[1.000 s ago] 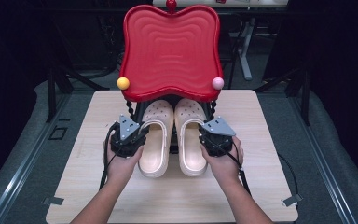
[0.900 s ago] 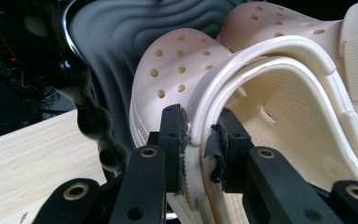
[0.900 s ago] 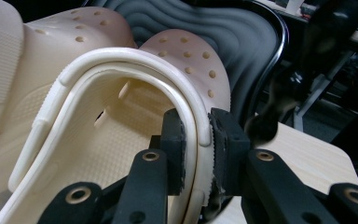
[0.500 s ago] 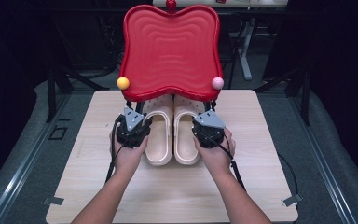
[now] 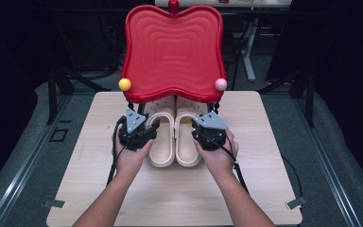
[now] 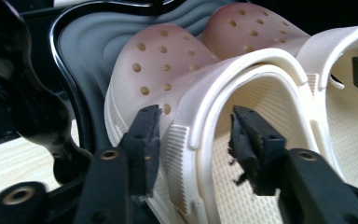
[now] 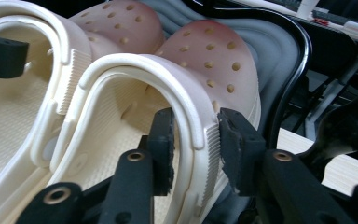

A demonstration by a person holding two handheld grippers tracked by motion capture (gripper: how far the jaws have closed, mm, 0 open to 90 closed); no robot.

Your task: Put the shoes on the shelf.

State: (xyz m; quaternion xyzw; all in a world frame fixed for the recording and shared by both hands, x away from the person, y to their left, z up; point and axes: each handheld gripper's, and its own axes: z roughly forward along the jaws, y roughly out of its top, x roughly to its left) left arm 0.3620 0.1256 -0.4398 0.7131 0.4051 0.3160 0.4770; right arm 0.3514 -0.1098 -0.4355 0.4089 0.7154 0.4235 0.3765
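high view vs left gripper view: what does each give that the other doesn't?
High view: red shelf over the toes, yellow ball, pink ball, wooden table. Left gripper view: left tool, jaws just been opening, astride the left clog's outer wall, pads off it, plus the shelf's grey underside. Both: left clog beside right clog.

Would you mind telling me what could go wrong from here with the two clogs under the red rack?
Both grippers' jaws have just been opening. The left gripper straddles the left clog's rim with a gap; the right gripper sits closer around the right clog's rim. Pulling back carelessly might snag a rim, dragging a clog from under the red rack.
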